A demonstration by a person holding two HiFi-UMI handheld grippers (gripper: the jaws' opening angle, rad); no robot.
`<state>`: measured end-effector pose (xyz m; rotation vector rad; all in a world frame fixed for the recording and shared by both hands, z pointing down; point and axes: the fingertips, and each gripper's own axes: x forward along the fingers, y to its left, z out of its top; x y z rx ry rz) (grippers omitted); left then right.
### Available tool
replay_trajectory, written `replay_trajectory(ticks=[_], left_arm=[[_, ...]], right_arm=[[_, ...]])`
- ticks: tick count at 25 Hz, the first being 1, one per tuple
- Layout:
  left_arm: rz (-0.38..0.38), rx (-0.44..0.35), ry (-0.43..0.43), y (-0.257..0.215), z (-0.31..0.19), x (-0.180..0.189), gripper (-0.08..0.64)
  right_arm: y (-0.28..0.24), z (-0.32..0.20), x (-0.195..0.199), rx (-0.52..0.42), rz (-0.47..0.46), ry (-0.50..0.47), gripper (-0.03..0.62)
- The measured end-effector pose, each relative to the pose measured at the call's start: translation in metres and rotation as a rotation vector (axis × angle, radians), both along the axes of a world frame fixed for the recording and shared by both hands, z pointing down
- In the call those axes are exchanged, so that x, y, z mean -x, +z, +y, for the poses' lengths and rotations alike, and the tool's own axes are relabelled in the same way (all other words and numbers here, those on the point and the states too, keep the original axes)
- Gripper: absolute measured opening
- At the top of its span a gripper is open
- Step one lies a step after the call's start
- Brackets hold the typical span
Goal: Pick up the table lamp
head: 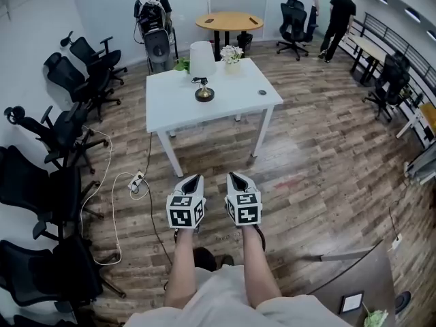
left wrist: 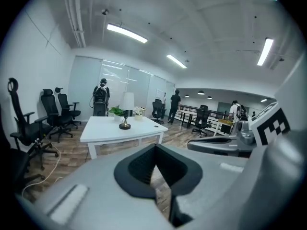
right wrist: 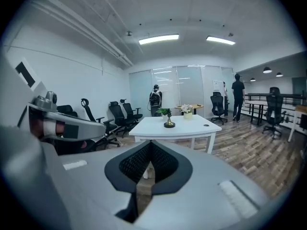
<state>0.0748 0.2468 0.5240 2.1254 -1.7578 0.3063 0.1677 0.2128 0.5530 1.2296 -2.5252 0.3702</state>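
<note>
Here we enter each item as found. Left gripper [head: 193, 180]: held low in front of us over the wooden floor [head: 320, 148], jaws closed tip to tip and gripping nothing; its own view shows only floor through the slit below the tips. Right gripper [head: 235, 177]: just beside the left, jaws likewise pressed together and empty. Both point towards the white table [head: 231, 104] and are well apart from it. Our hands are hidden under the marker cubes [head: 185, 210]; only the forearms [head: 182, 264] show. Table lamp [head: 202, 70]: upright on the table, left of its middle, white shade over a round dark base, untouched. In the right gripper view its shade melts into the bright wall behind, and we make out only the base. Near the table's far edge: a green plant [head: 181, 65] and a small pot of pale flowers [head: 231, 54]. Small dark round object [head: 261, 92] towards the table's right edge: too small to identify. Black office chairs [head: 65, 80]: a row along the left wall, the nearest cut off by the frame. White cable [head: 112, 203]: on the floor beside them, its ends lost among chair legs. Round wooden table [head: 229, 22]: at the back. Two people at the far end, one with a backpack [head: 151, 5] and one at the right [head: 338, 16], are too distant for detail.
</note>
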Motion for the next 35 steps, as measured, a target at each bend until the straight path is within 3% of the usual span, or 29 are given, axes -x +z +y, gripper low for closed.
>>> replay_trajectory(ticks=[4,8,12,16,28,35], left_arm=[[0.034,0.01,0.029,0.001,-0.009,-0.006,0.0],[0.061,0.006,0.07,0.003,-0.022,-0.002,0.0],[0.054,-0.004,0.115,0.003,-0.054,0.006,0.0],[0.102,-0.026,0.116,-0.005,-0.088,0.014,0.0],[0.142,-0.039,0.115,-0.001,-0.206,0.081,0.0],[0.136,-0.046,0.26,-0.025,-0.281,0.065,0.0]], right_arm=[[-0.005,-0.008,0.006,0.009,-0.075,-0.02,0.026],[0.001,-0.018,0.019,0.029,-0.08,-0.021,0.026],[0.002,-0.046,0.03,0.036,-0.097,-0.012,0.026],[-0.008,-0.077,0.033,0.037,-0.168,-0.012,0.026],[-0.002,-0.193,0.076,0.009,-0.099,0.069,0.026],[-0.02,-0.258,0.086,-0.005,-0.082,0.14,0.026]])
